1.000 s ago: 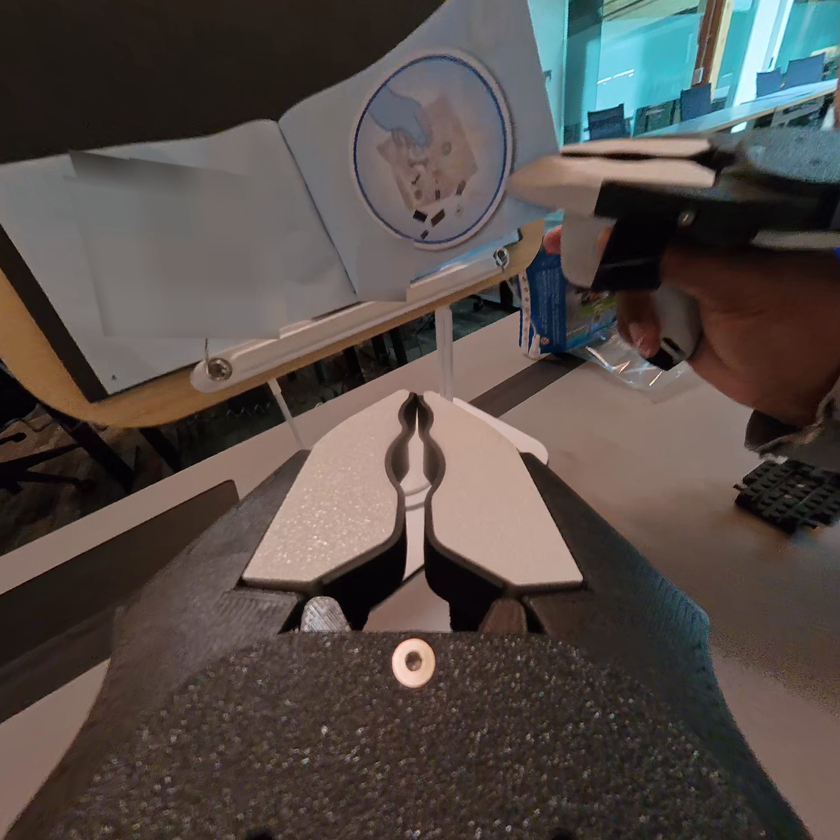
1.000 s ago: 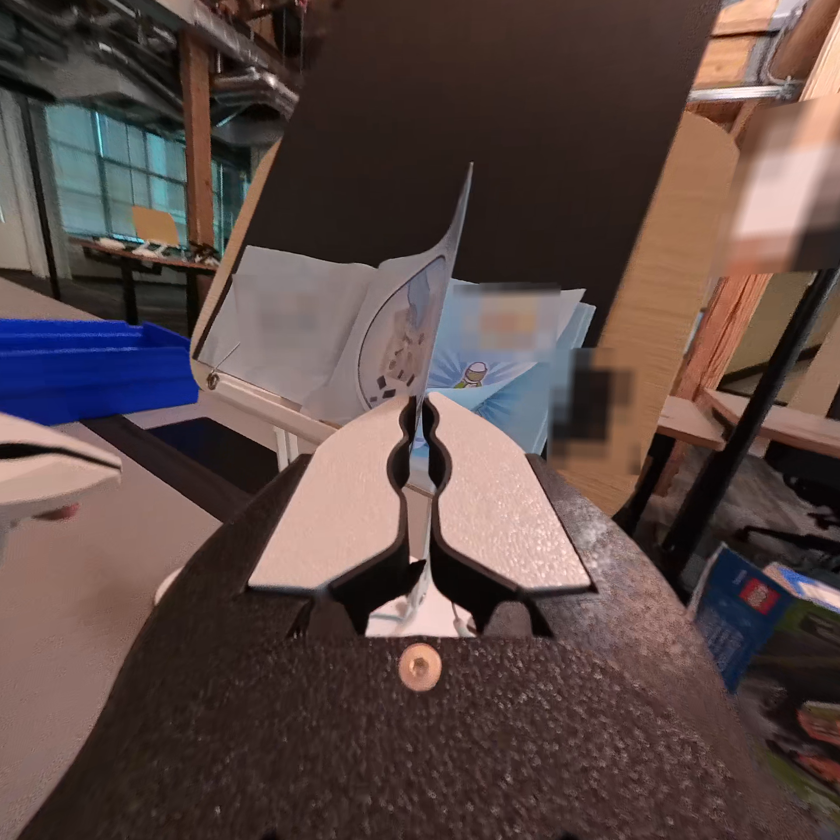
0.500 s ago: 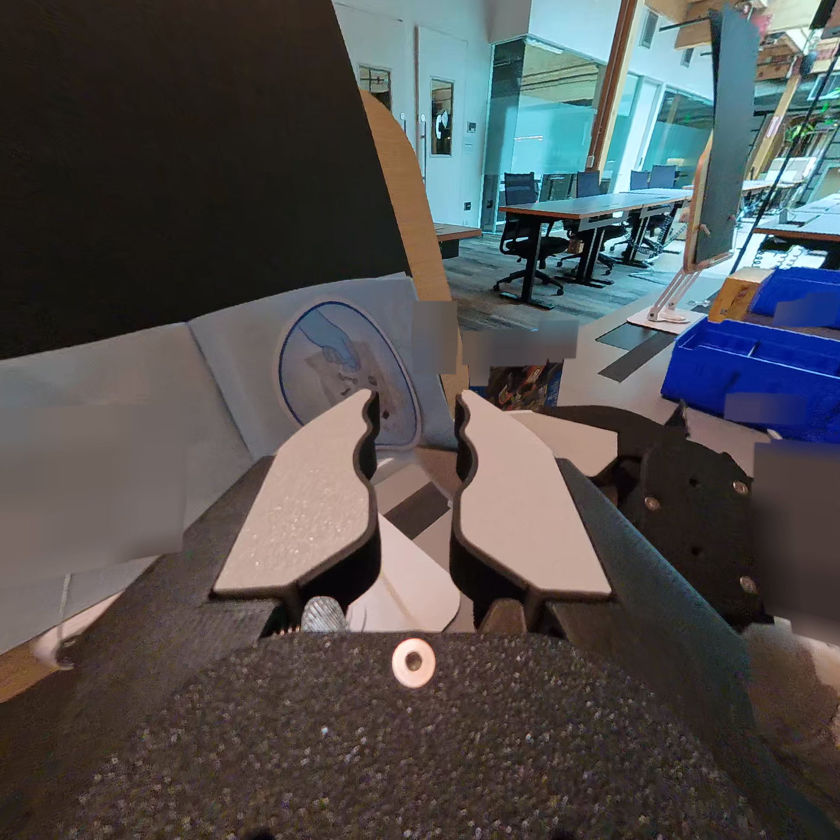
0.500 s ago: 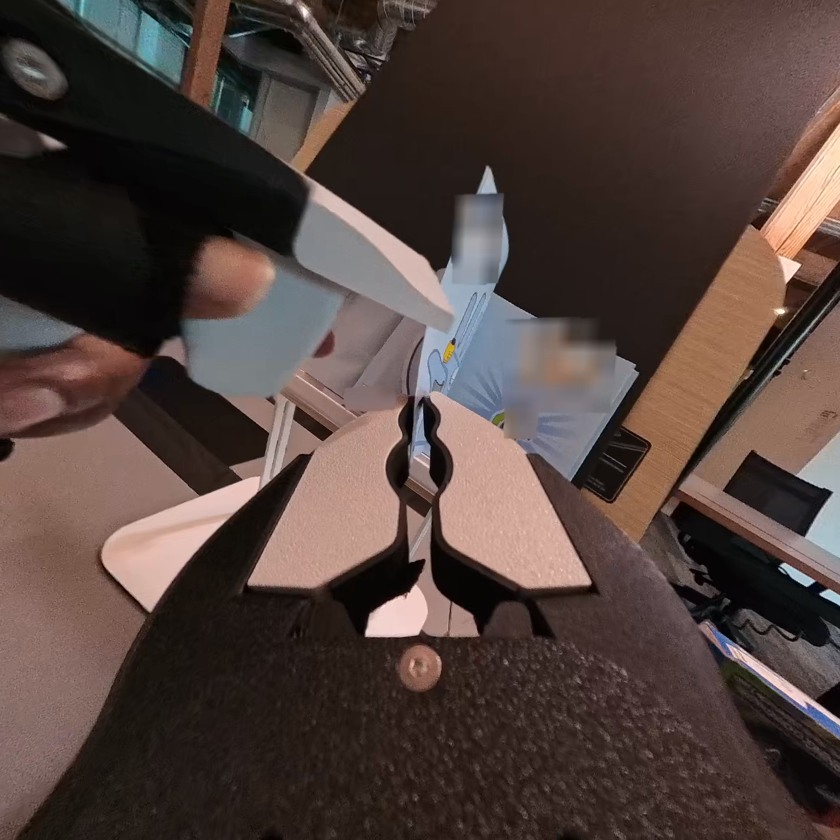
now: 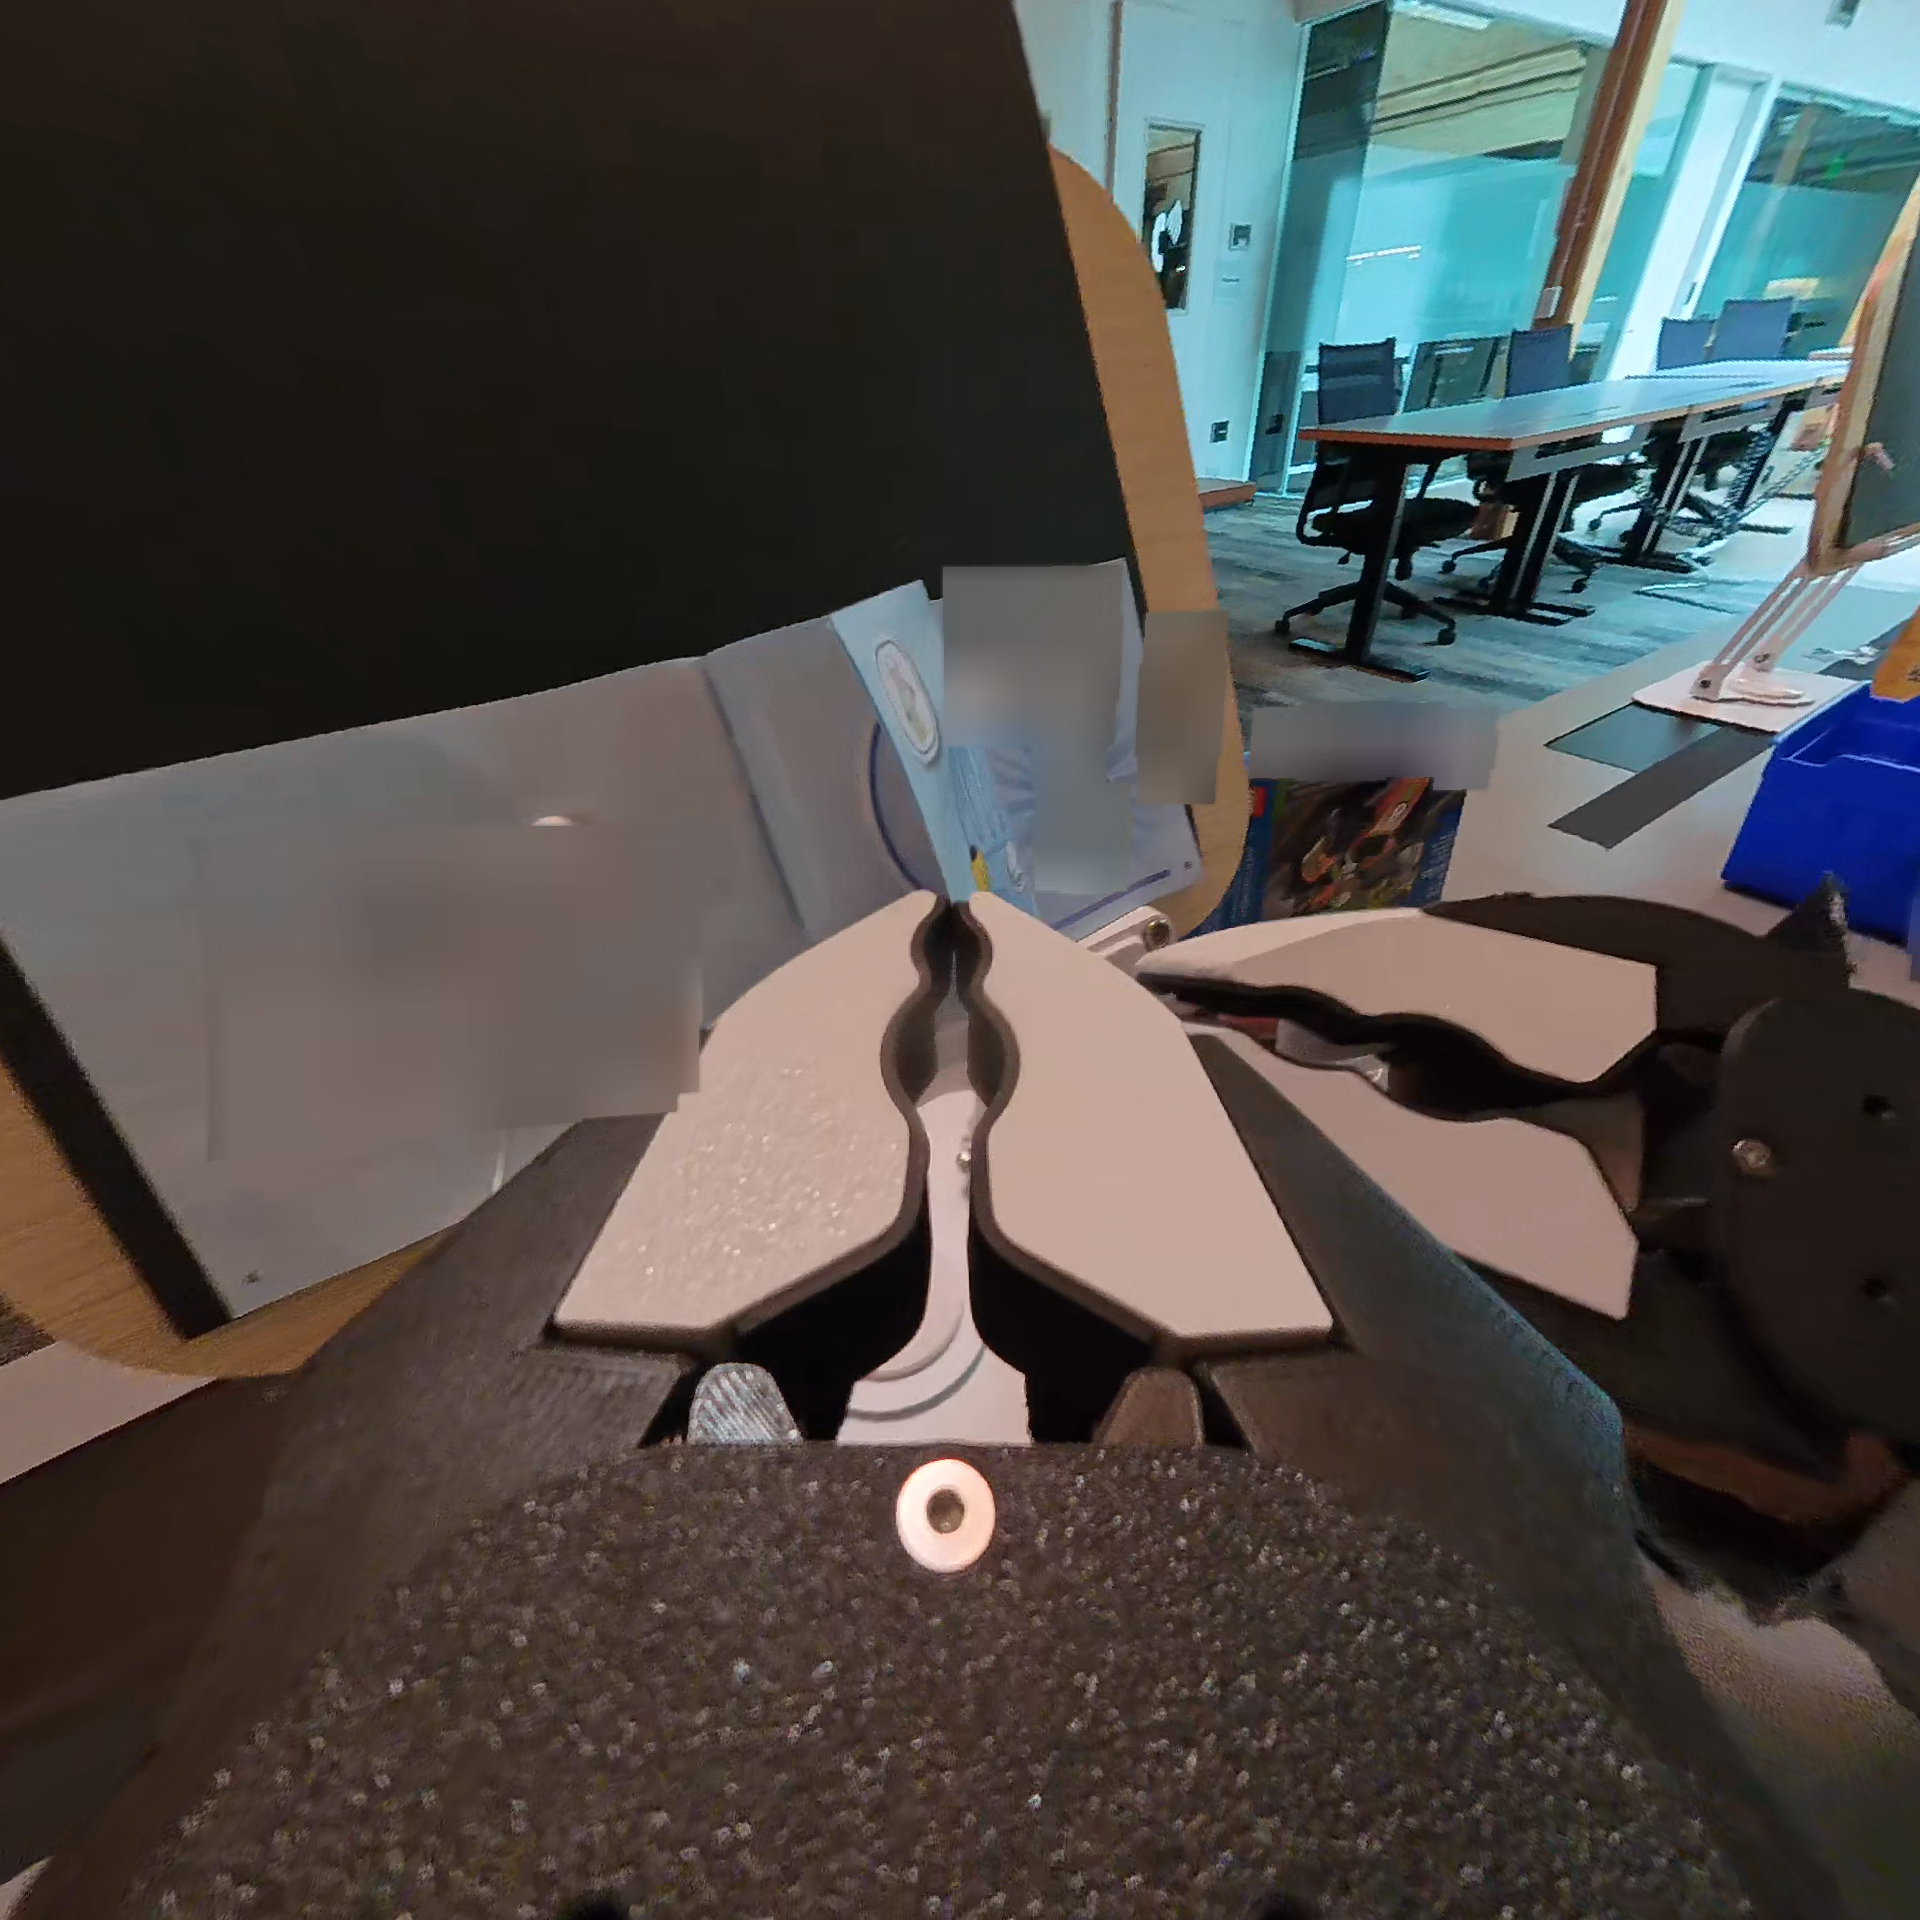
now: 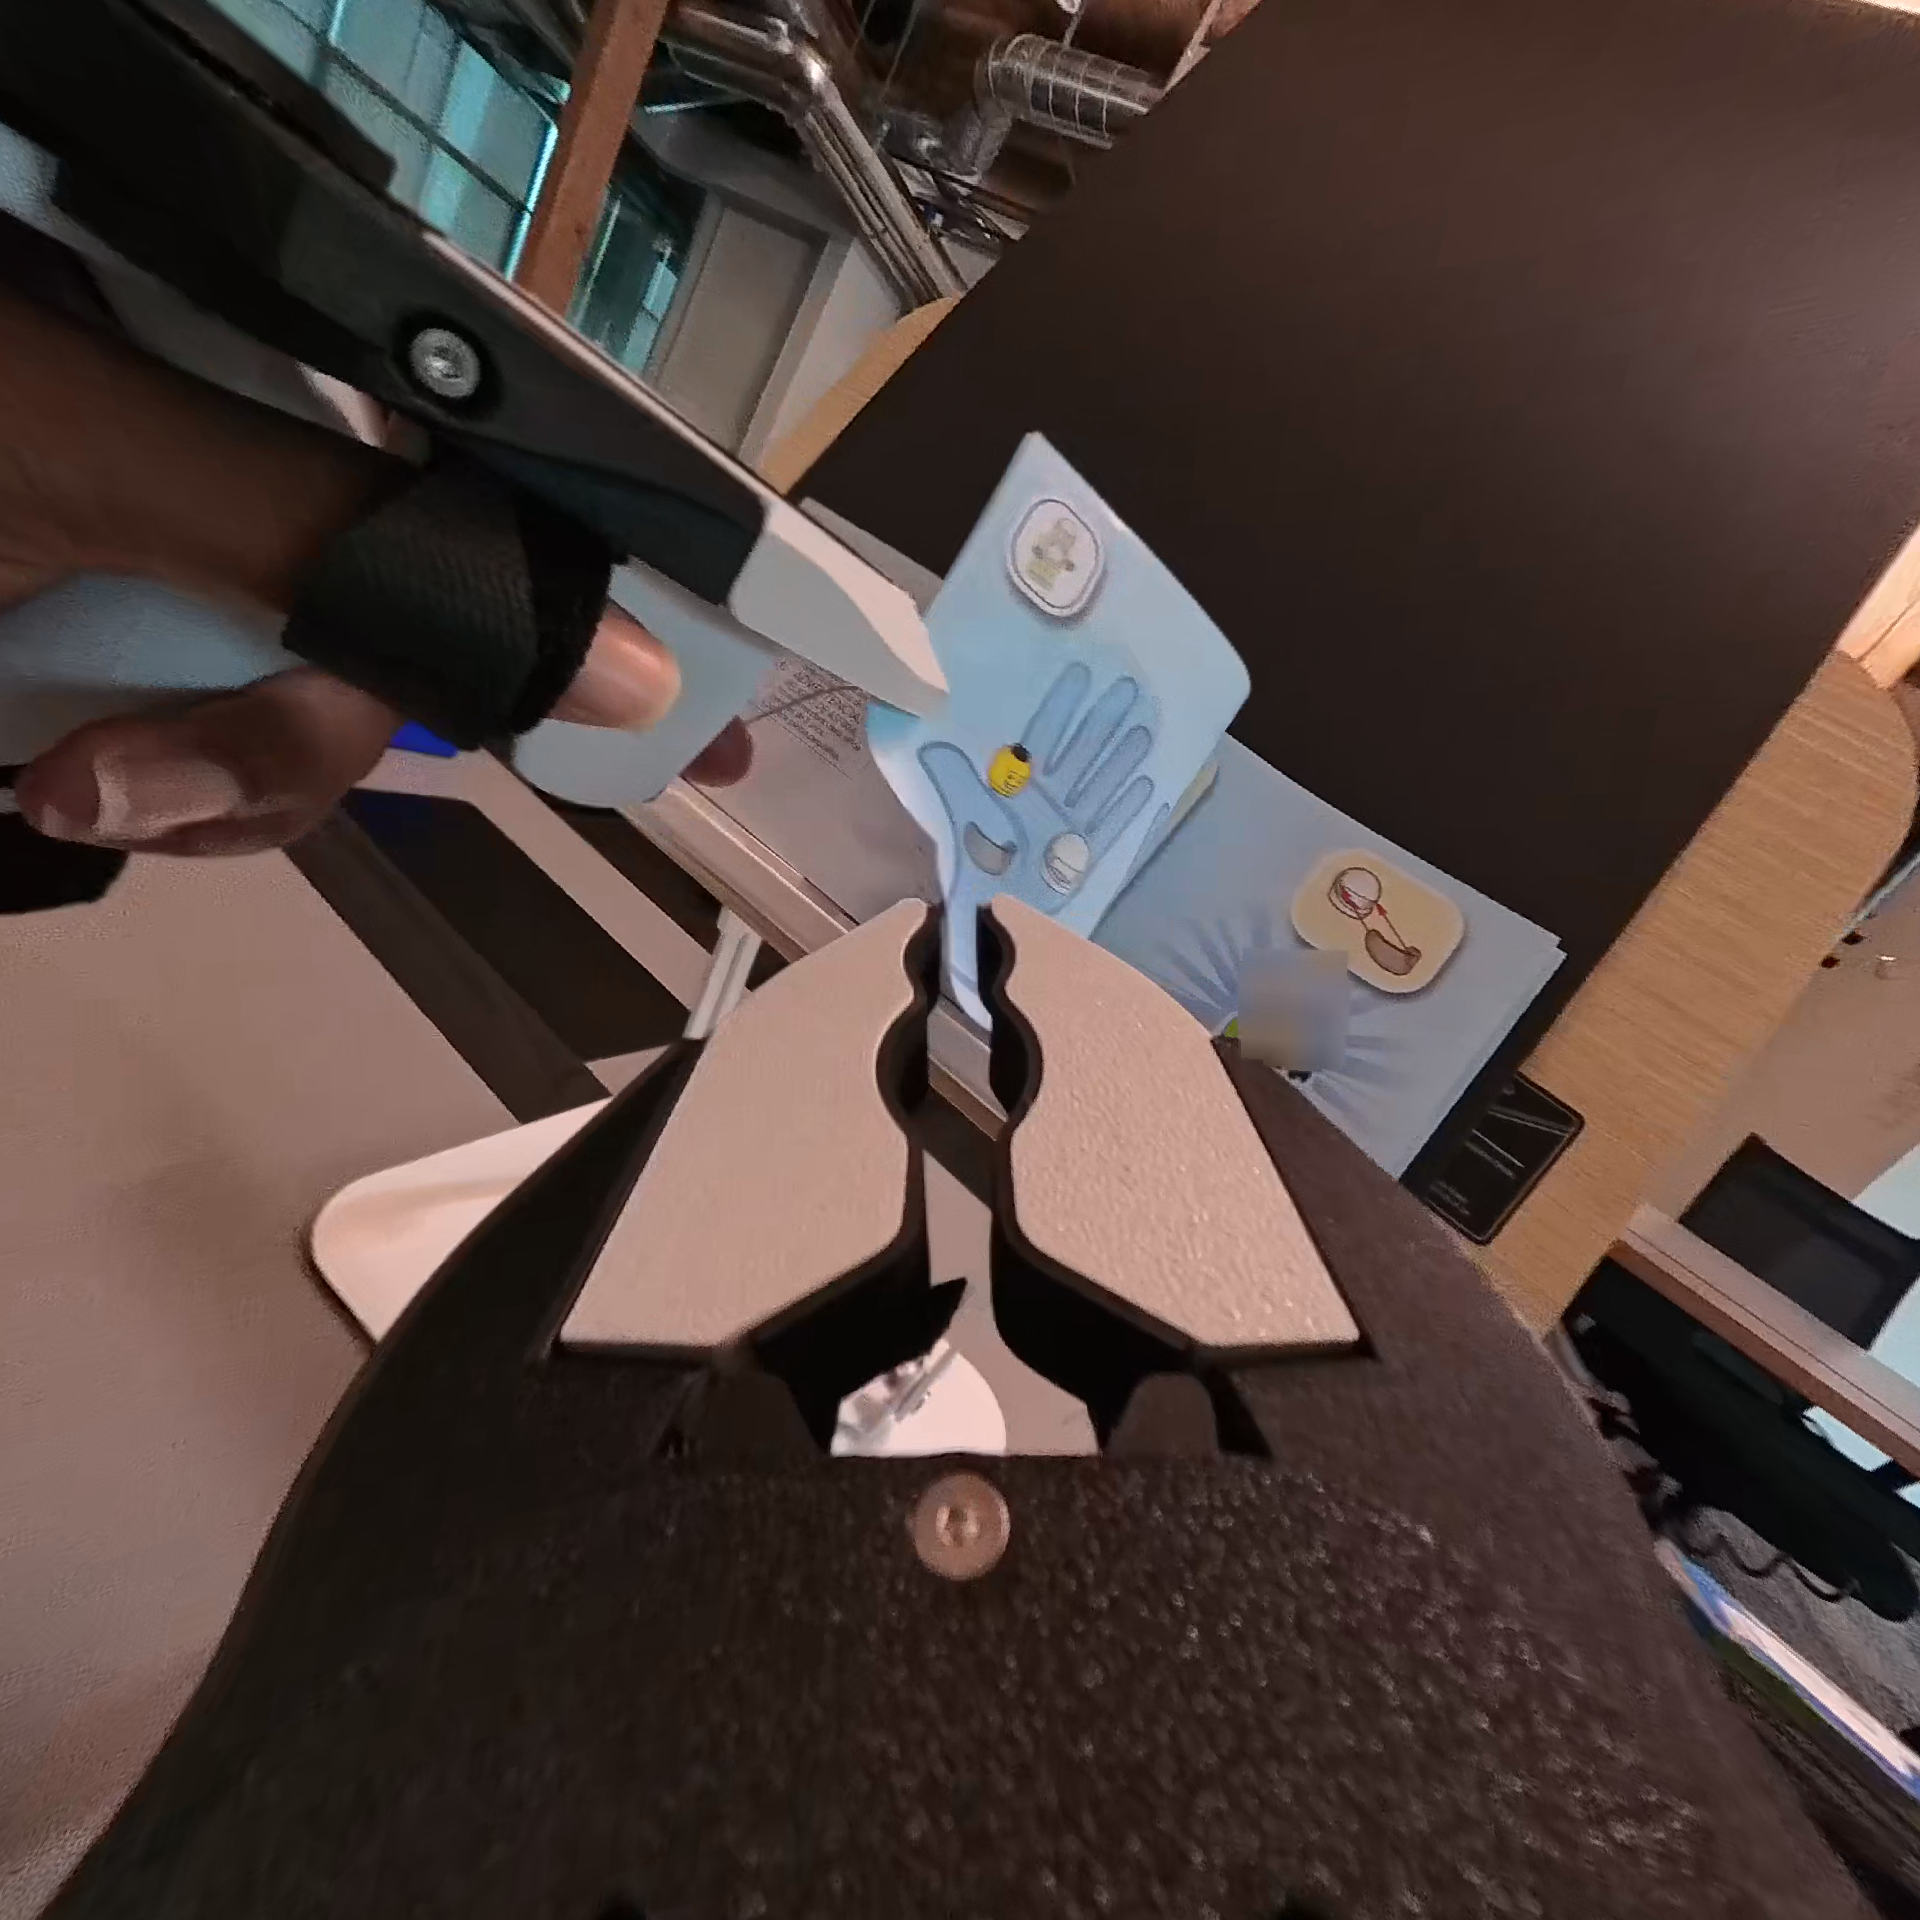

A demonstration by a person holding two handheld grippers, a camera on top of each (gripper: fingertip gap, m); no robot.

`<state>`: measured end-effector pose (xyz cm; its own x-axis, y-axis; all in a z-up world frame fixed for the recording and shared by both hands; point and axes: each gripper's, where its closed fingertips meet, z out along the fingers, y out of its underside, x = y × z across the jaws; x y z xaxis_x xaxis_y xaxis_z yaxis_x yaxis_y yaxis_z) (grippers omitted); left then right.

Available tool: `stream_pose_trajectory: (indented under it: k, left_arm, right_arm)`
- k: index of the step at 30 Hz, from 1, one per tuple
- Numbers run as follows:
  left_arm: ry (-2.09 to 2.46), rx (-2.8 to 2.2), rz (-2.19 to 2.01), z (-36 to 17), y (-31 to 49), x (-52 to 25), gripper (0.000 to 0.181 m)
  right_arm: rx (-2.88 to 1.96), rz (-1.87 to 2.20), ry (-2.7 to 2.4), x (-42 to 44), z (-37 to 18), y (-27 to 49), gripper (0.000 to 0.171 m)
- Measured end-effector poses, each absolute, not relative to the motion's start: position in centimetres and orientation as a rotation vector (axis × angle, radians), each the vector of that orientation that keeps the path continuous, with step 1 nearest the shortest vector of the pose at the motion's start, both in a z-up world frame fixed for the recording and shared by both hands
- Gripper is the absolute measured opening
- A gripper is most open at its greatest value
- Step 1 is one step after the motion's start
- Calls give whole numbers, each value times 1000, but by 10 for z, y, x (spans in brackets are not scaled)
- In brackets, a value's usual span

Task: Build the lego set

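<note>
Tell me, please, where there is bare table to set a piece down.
Bare table lies left of the stand's white base. It is crowded at the page, where the left tool and right tool meet.

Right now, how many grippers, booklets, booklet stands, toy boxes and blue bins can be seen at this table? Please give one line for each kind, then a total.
Grippers: 2 (left gripper, right gripper)
Booklet: 1
Stand: 1
Toy box: 1
Blue bin: 1
Total: 6
</note>
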<state>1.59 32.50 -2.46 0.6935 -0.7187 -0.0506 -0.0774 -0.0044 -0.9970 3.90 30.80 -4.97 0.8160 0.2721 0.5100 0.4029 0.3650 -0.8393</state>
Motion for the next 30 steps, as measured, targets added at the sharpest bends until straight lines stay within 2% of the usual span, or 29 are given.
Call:
stream_pose_trajectory:
  k: [6, 9, 12, 14, 15, 17, 18, 23, 26, 28, 30]
  left_arm:
    - [670, -1512, -550, -21, 330, -8, 0]
    - [663, -1522, -602, -19, 329, -10, 0]
    - [668, -1528, -636, -17, 325, -7, 0]
    - [665, -1536, -647, -16, 324, -7, 0]
    - [659, -1541, -653, -15, 324, -8, 0]
    - [643, -1548, -656, -12, 325, -12, 0]
    - [638, -1546, -654, -10, 326, -15, 0]
    - [621, -1501, -632, -1, 331, -38, 12]
    - [530, -1497, -691, 4, 344, -65, 12]
    - [527, -1555, -671, -7, 360, -75, 12]
    - [622, -1666, -620, -32, 373, -70, 20]
  right_arm:
    - [-1243, -37, -729, 18, -53, 304, 37]
    - [-1238, -182, -790, 0, -65, 309, 50]
    - [-1166, -454, -762, 0, -62, 320, 54]
    - [-1081, -595, -729, 1, -52, 323, 51]
    - [-1063, -623, -718, 1, -48, 325, 44]
    - [-1046, -652, -701, 2, -42, 329, 20]
    - [-1043, -659, -708, 1, -41, 329, 0]
    - [-1047, -589, -729, -8, -36, 326, 0]
    - [-1071, -483, -741, -9, -33, 322, 0]
    - [-1105, -417, -757, -11, -32, 322, 0]
    - [-1155, -346, -784, -17, -35, 324, 0]
